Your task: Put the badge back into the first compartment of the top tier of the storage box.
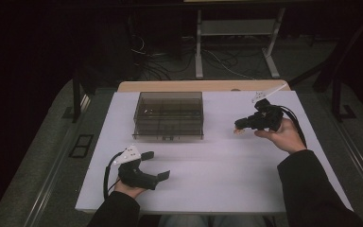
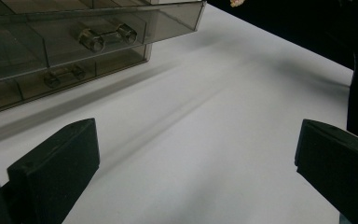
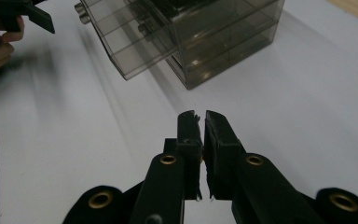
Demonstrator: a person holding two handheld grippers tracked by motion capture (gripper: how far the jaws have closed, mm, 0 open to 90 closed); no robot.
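Observation:
A smoky see-through drawer box (image 1: 168,115) stands at the back middle of the white table top (image 1: 217,179). In the right gripper view one upper drawer (image 3: 130,37) stands pulled out of the box (image 3: 223,42). My left gripper (image 1: 157,165) rests near the front left, jaws wide open with nothing between them (image 2: 198,154); the box (image 2: 51,51) lies ahead of it. My right gripper (image 1: 238,126) hovers right of the box, pointing at it, jaws shut (image 3: 201,115). A small pale orange spot (image 1: 238,131) shows at its tip; I cannot tell what it is.
A wooden table edge (image 1: 203,86) runs behind the white top. Beyond it are cables and a metal desk frame (image 1: 198,47) on the floor. The other hand (image 3: 0,46) shows at the upper left of the right gripper view.

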